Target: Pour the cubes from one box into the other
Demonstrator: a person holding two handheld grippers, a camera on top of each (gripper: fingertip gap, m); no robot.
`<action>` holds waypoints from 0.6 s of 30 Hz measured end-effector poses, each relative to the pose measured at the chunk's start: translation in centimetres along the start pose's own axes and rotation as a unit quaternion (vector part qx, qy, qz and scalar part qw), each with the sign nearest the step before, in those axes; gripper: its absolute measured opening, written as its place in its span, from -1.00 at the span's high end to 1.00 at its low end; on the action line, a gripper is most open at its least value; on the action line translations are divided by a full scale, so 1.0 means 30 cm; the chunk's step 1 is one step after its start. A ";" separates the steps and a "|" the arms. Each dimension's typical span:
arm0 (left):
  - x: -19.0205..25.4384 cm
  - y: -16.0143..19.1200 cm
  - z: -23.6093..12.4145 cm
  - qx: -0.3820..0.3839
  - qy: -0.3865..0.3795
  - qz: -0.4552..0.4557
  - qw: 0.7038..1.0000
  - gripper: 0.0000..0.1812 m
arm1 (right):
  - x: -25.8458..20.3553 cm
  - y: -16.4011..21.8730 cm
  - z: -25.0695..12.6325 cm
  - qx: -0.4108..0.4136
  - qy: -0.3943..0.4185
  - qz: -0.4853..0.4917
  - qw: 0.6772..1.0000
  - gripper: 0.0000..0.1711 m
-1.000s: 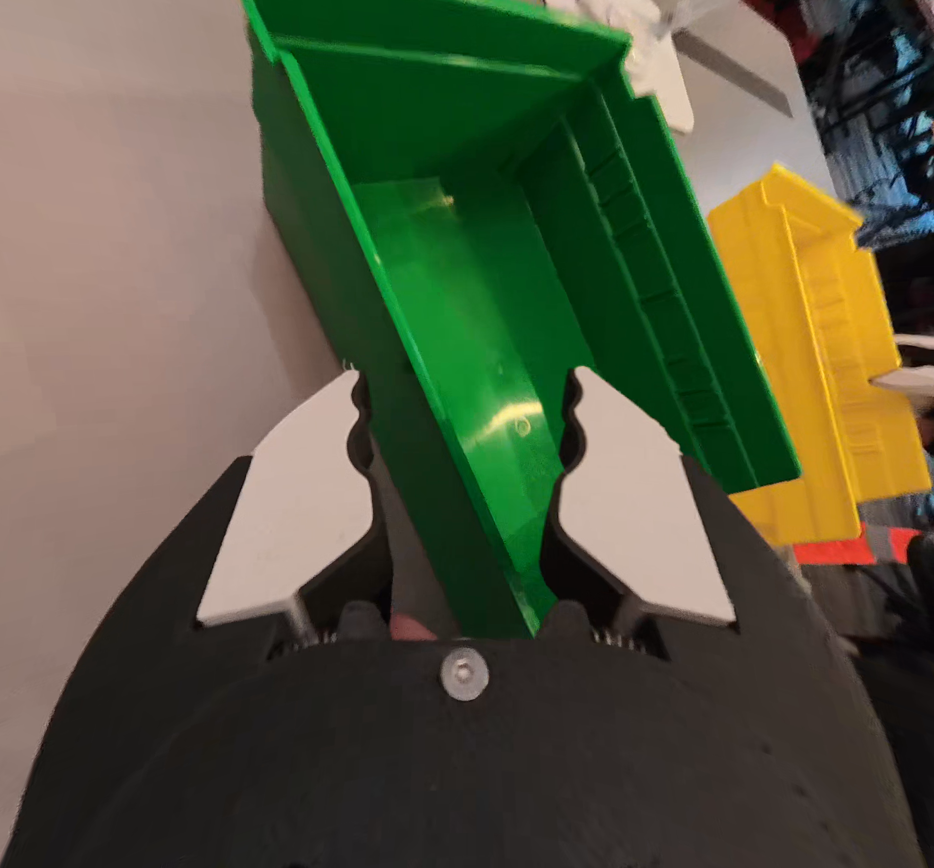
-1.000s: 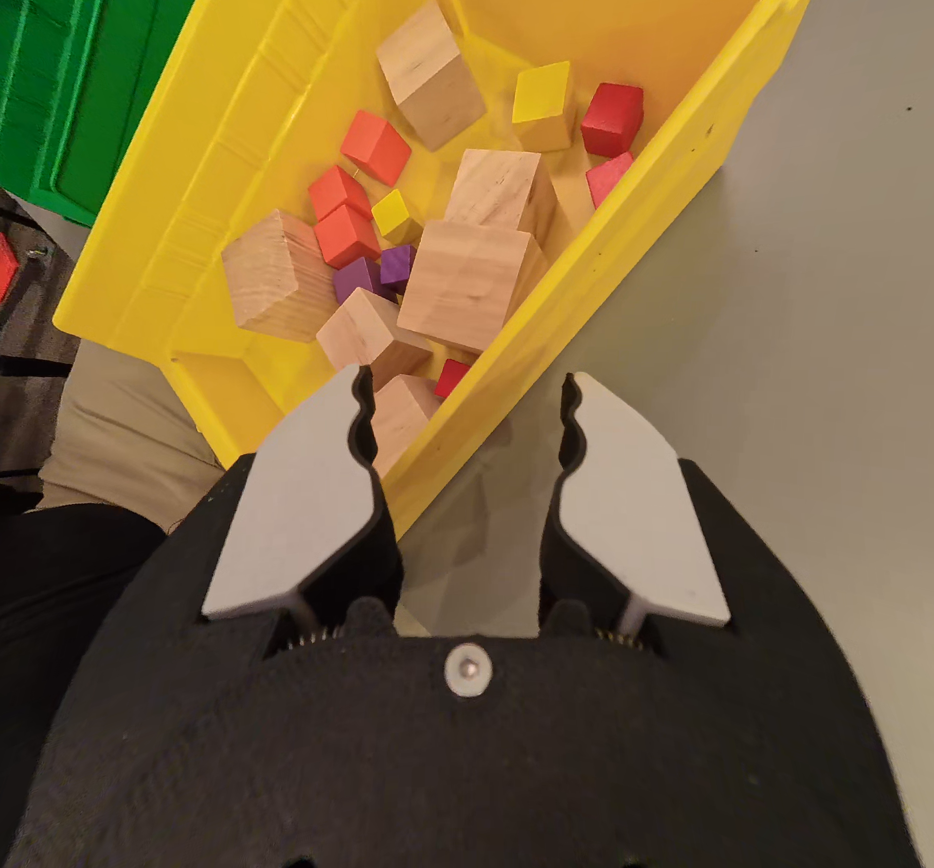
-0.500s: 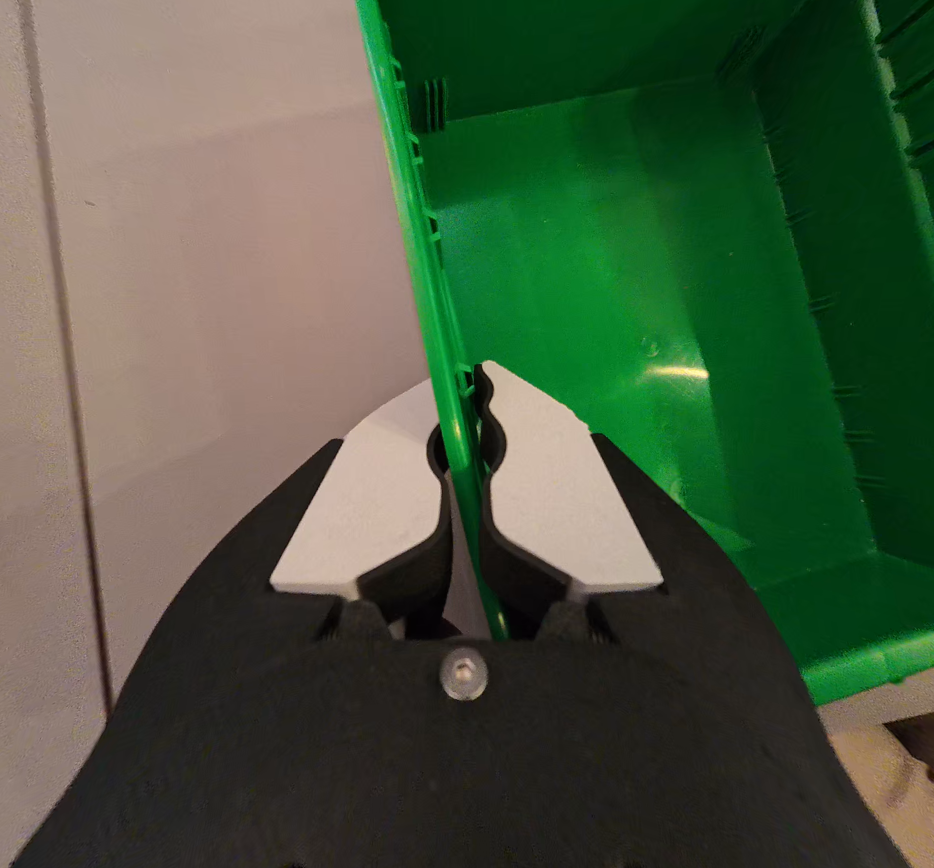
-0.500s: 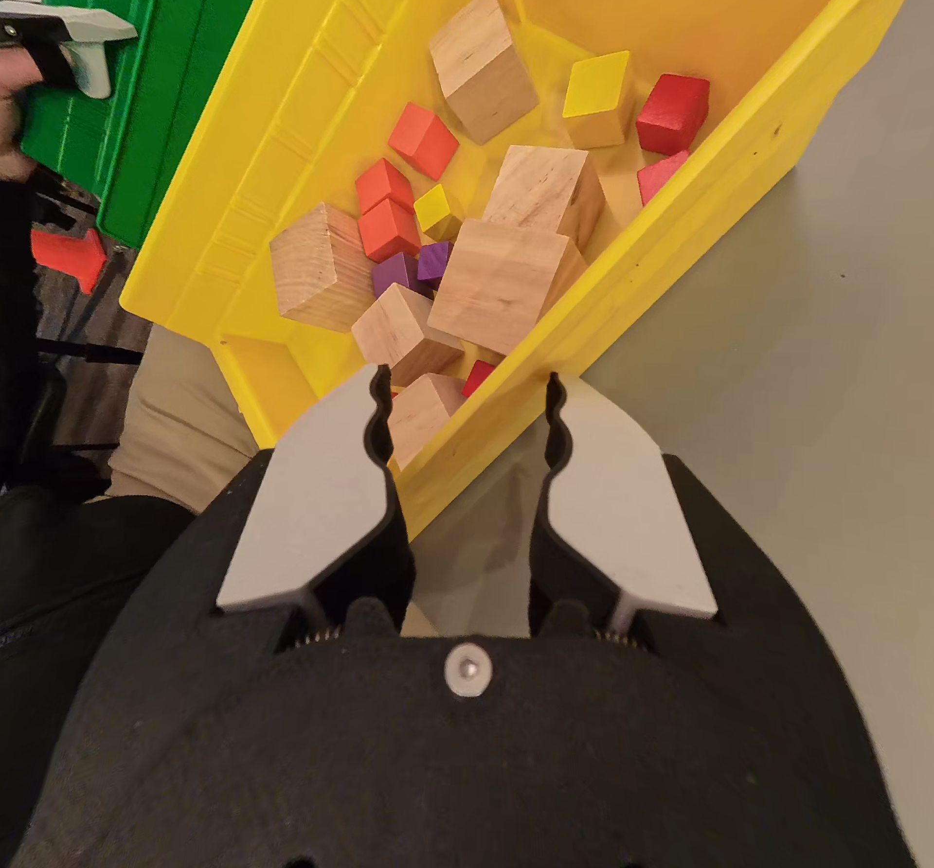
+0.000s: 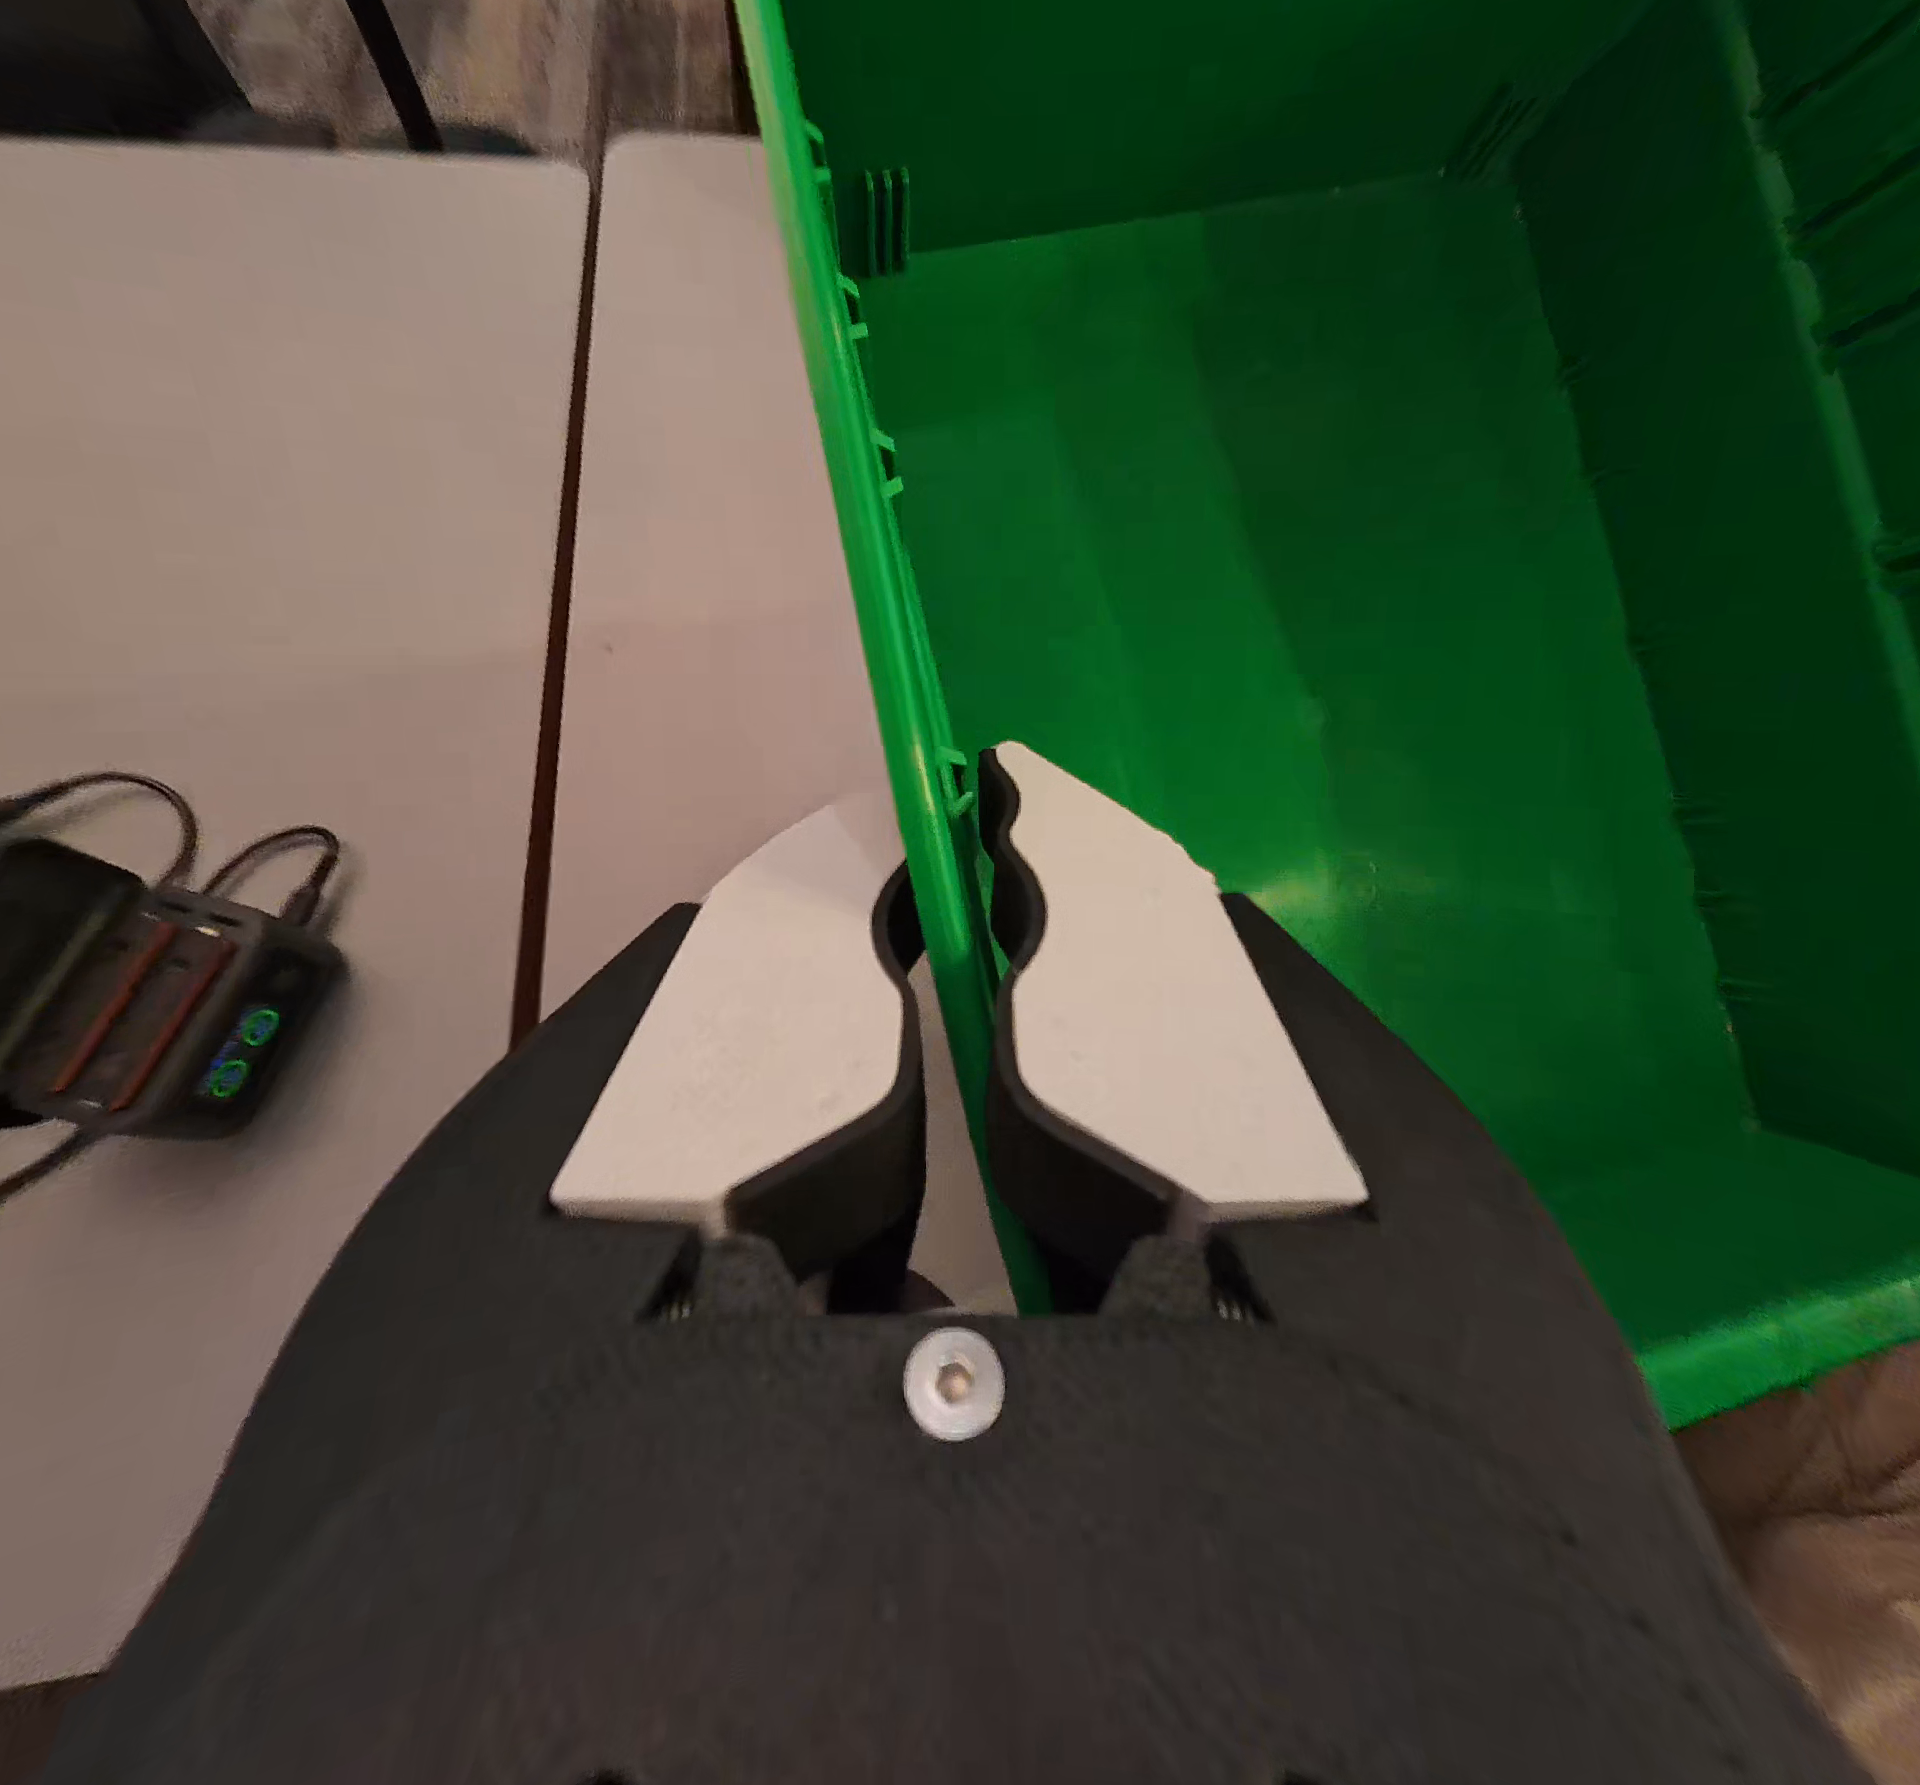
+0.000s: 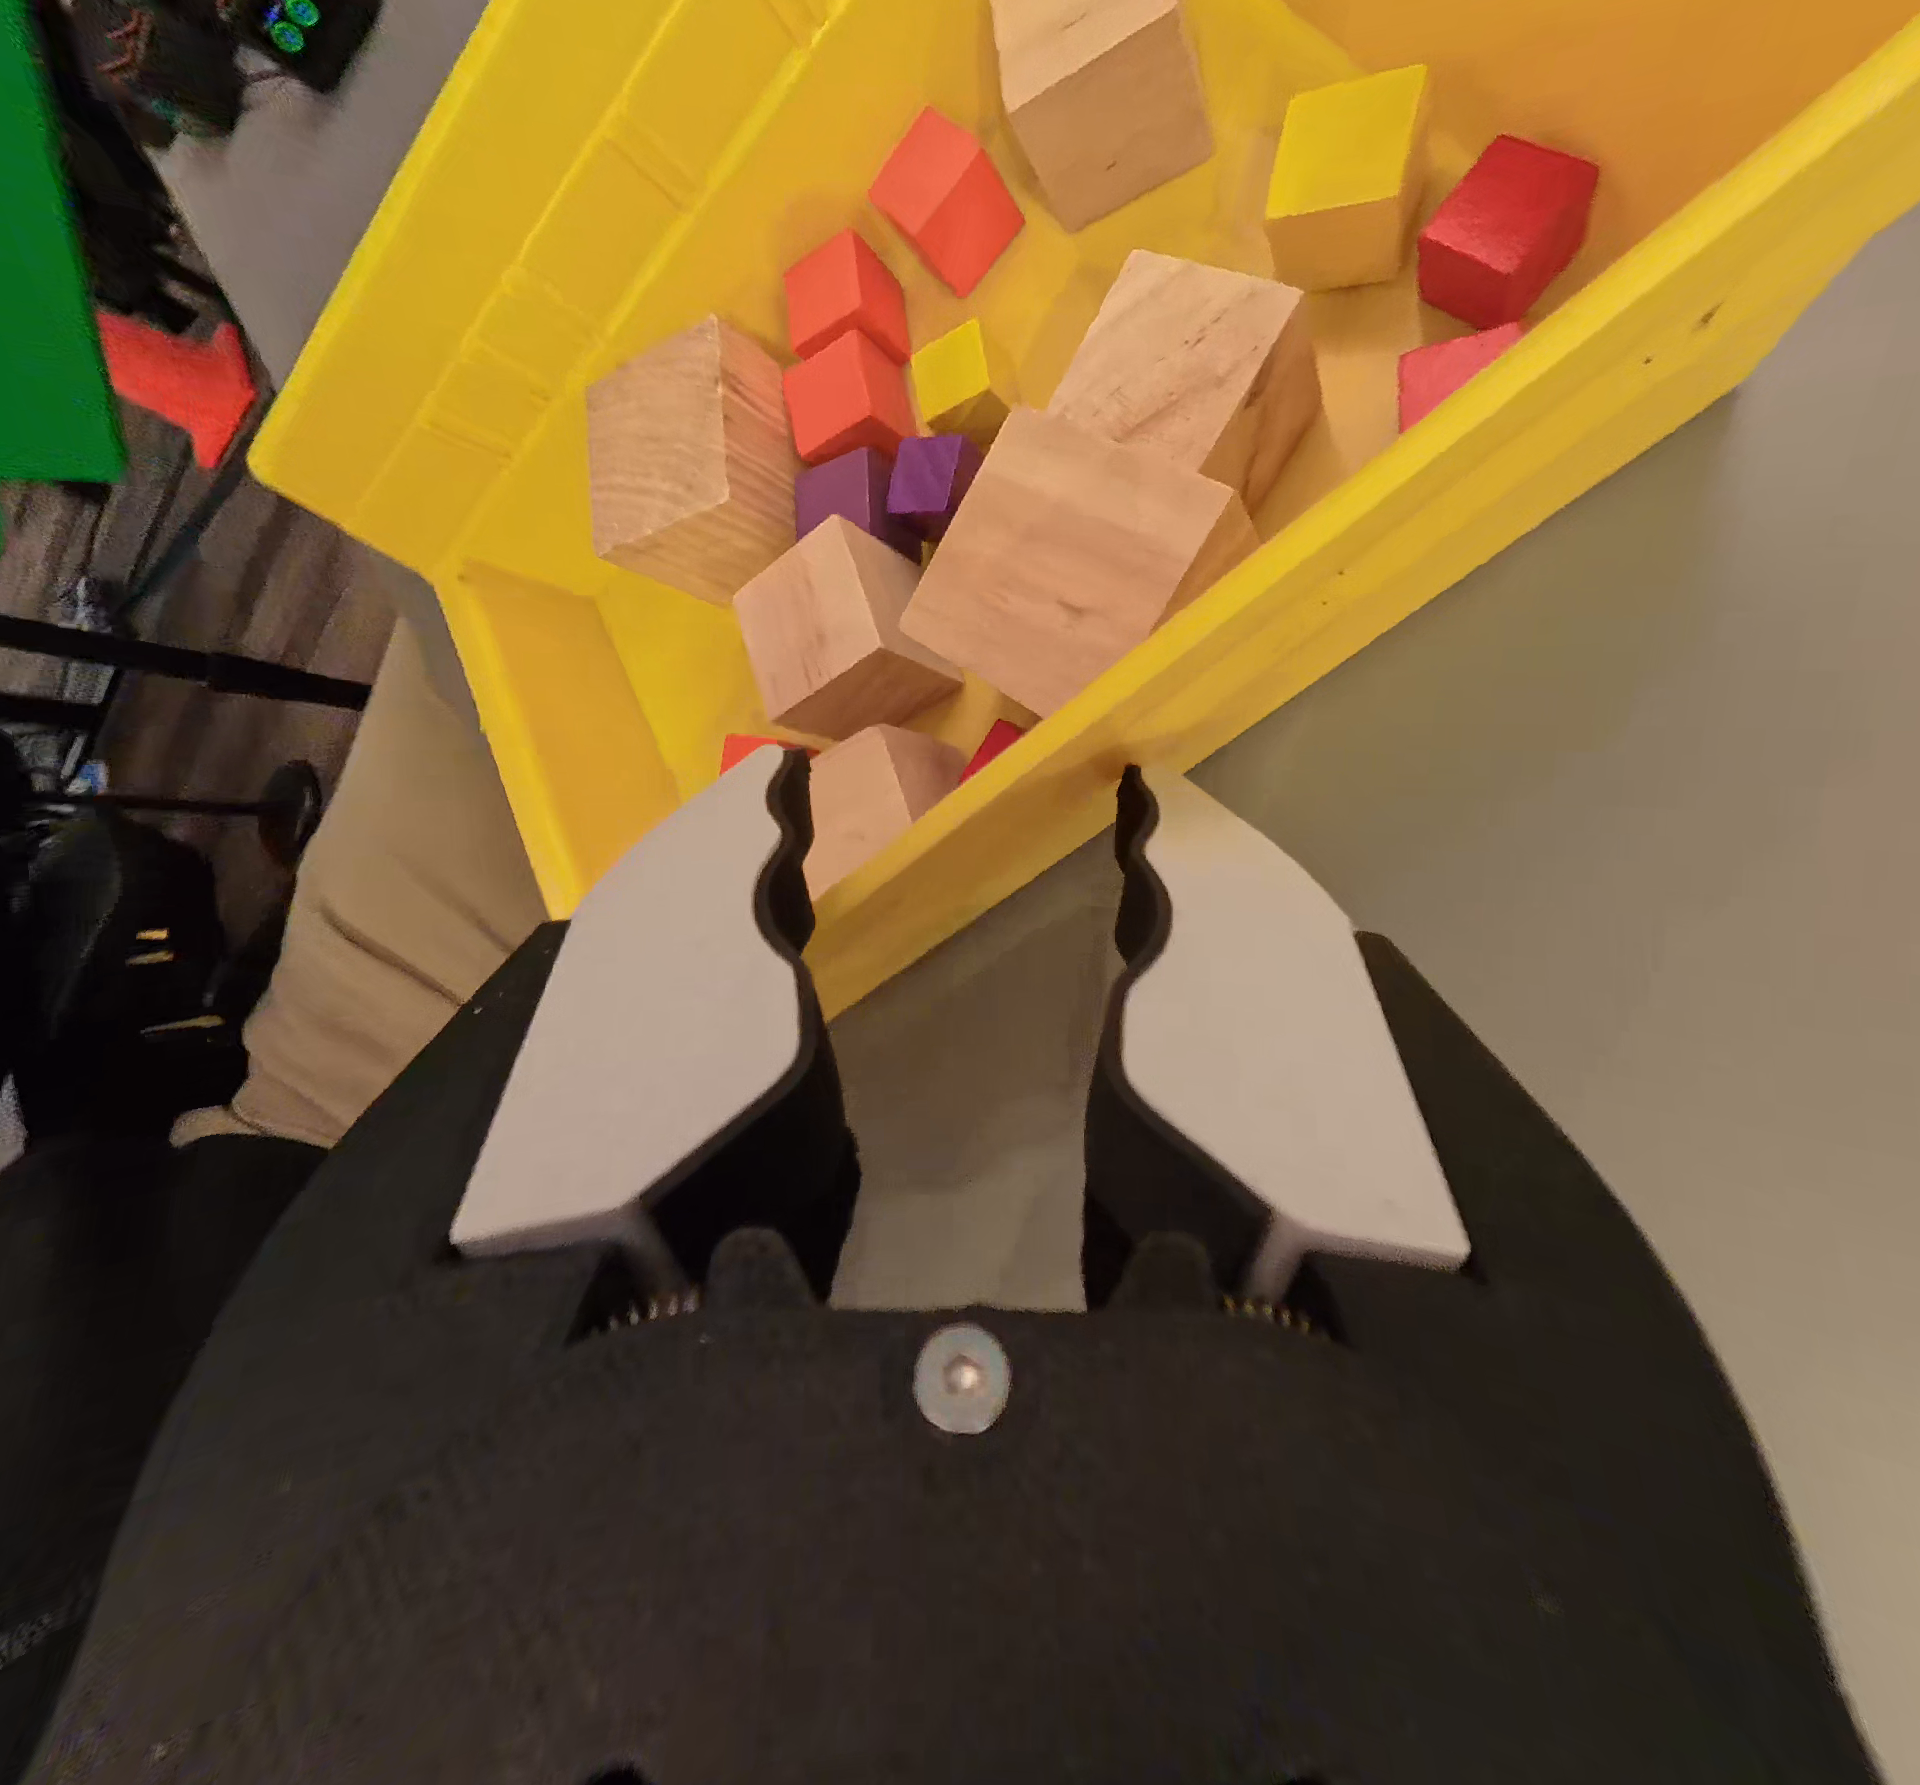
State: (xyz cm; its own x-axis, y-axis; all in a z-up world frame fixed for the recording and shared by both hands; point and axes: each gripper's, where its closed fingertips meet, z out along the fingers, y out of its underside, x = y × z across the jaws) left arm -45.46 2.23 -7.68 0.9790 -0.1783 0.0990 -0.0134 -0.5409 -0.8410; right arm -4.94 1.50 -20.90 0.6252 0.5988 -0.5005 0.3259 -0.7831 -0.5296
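Note:
The green box [image 5: 1299,592] fills the right of the left wrist view and has nothing inside. My left gripper [image 5: 951,779] is shut on its left side wall, one finger inside and one outside. The yellow box [image 6: 582,208] in the right wrist view holds several cubes: large plain wooden cubes [image 6: 1060,551] and smaller orange [image 6: 847,390], yellow [image 6: 1345,166], purple [image 6: 930,478] and red [image 6: 1507,213] ones. My right gripper [image 6: 956,769] is open and straddles the yellow box's near wall, left finger inside, right finger outside. A strip of the green box [image 6: 42,281] shows at that view's left edge.
Both boxes are on a pale grey table [image 5: 312,488] with a dark seam. A black device with cables [image 5: 156,997] lies to the left, also seen in the right wrist view [image 6: 281,0]. A person's beige-clad legs [image 6: 395,904] are at the near table edge. An orange object [image 6: 177,374] lies below.
My left gripper closed onto the green box's side wall and has swung, bringing the table's far edge and black device into view. My right gripper narrowed around the yellow wall.

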 end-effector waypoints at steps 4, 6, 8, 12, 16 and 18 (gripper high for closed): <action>0.051 -0.100 -0.110 0.039 0.002 0.024 0.999 0.93 | -0.146 -0.103 0.195 -0.007 -0.062 -0.023 0.998 0.26; 0.088 -0.145 -0.155 0.060 0.010 0.031 0.998 0.93 | -0.213 -0.133 0.246 -0.014 -0.105 -0.023 0.994 0.17; 0.140 -0.180 -0.184 0.077 0.031 0.034 0.996 0.92 | -0.228 -0.159 0.238 0.004 -0.096 -0.035 0.995 0.16; 0.296 -0.211 -0.171 0.080 0.097 0.046 0.991 0.93 | -0.071 -0.182 0.080 0.035 0.109 -0.153 0.982 0.22; 0.511 -0.216 -0.080 0.065 0.156 0.070 0.983 0.92 | 0.055 -0.267 -0.182 0.126 0.258 -0.218 0.933 0.27; 0.615 -0.203 -0.023 0.055 0.174 0.084 0.980 0.92 | 0.091 -0.291 -0.308 0.173 0.291 -0.217 0.916 0.31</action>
State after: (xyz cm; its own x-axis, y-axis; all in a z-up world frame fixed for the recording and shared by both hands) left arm -27.46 1.68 -0.35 0.8361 -0.5366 0.1139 -0.1272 -0.3917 -0.9113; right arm 0.47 8.43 -11.33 0.7952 0.5707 0.2048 0.4521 -0.3328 -0.8276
